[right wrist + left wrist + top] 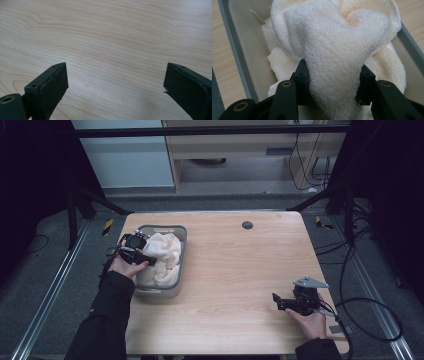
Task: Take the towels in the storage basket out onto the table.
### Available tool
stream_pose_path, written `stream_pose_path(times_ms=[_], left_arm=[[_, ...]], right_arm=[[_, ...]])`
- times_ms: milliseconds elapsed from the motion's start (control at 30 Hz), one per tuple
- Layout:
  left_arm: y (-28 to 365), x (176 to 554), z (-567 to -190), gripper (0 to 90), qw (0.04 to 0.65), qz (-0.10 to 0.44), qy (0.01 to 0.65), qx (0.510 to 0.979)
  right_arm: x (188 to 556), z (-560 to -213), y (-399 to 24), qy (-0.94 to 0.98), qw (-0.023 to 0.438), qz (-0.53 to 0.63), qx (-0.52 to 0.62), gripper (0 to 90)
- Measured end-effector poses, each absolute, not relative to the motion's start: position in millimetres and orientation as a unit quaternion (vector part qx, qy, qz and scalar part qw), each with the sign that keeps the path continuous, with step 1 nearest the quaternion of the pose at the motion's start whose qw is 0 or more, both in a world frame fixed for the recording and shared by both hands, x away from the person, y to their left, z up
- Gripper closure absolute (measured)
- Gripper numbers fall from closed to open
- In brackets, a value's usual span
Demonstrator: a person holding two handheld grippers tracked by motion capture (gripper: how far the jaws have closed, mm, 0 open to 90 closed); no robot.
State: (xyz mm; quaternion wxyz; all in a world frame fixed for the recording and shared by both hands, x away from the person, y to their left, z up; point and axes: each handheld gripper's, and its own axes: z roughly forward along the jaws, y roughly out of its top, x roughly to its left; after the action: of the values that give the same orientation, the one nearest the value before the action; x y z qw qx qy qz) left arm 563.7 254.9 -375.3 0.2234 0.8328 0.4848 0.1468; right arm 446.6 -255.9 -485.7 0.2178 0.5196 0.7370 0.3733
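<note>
Left gripper [332, 82] is clamped on a bunched fold of the cream towel [337, 45], which sits heaped in the grey bin [181, 251] at the table's [240, 270] left side. Best drawn straight up and slowly, so trailing cloth clears the rim without dragging the bin. Right gripper [116, 85] hovers over bare wood, jaws wide apart, holding nothing. The towel's lower folds and full extent stay hidden inside the bin.

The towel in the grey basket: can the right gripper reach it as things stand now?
Probably yes. The right gripper is open over bare table, with nothing between it and the towel. The left gripper already pinches the towel inside the basket, so little room remains there.
</note>
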Motion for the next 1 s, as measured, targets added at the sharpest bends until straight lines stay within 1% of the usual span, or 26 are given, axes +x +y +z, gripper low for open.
stream_pose_path(times_ms=[400,667,1000], left_arm=[[261.1,559.5,-341.9,55.4,0.251,0.169,0.483,0.821],[263.7,559.4,-321.5,55.4,0.256,0.174,0.478,0.822],[266.9,558.9,-306.8,55.4,0.271,0.182,0.474,0.818]], right_arm=[[447.3,-486.7,-255.5,0.739,0.219,0.372,0.518,5.9],[447.5,-486.9,-255.4,0.739,0.219,0.372,0.518,6.0],[447.5,-486.8,-255.3,0.739,0.218,0.371,0.518,6.0]])
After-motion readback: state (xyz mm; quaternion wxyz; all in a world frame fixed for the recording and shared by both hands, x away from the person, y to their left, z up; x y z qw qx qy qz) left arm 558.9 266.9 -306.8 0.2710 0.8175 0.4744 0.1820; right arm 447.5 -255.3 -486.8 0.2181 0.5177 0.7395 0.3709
